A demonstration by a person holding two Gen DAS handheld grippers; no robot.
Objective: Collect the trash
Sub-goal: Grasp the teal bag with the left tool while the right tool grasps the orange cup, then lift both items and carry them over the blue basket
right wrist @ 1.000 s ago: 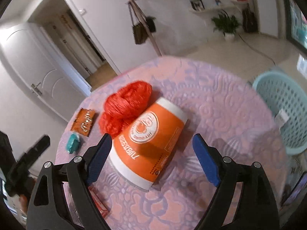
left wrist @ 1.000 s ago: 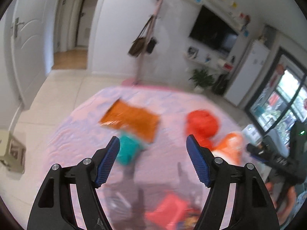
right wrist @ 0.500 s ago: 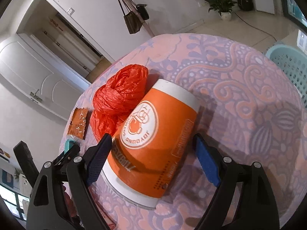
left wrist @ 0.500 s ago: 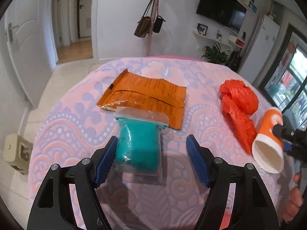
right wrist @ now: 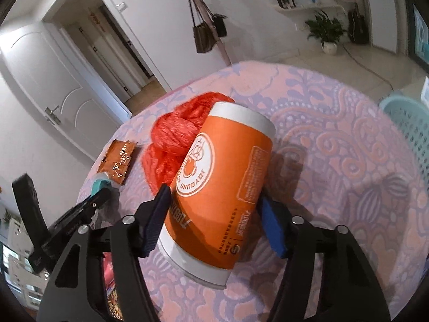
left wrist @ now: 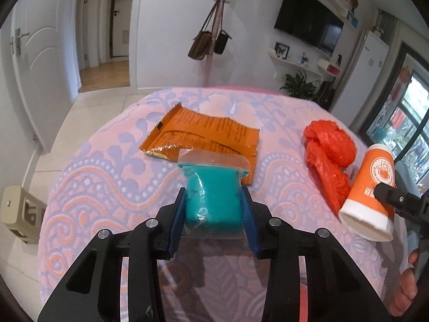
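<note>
My left gripper [left wrist: 213, 216] is shut on a clear bag of teal stuff [left wrist: 211, 193] lying on the patterned tablecloth [left wrist: 107, 177]. An orange foil wrapper [left wrist: 203, 134] lies just beyond it. A crumpled red plastic bag [left wrist: 328, 153] lies to the right. My right gripper [right wrist: 217, 214] is shut on an orange and white paper cup [right wrist: 228, 185] lying on its side; the cup also shows in the left wrist view [left wrist: 371, 196]. The red bag [right wrist: 177, 145] touches the cup's far left side.
A light teal laundry basket [right wrist: 410, 123] stands on the floor right of the table. A snack packet [right wrist: 112, 295] lies near the table's front edge. A coat stand with bags [left wrist: 211, 40] stands behind the table. A small beige stool [left wrist: 18, 212] stands left.
Both grippers have moved forward and closed: the left on the teal bag, the right on the orange cup. Both were open half a second ago.
</note>
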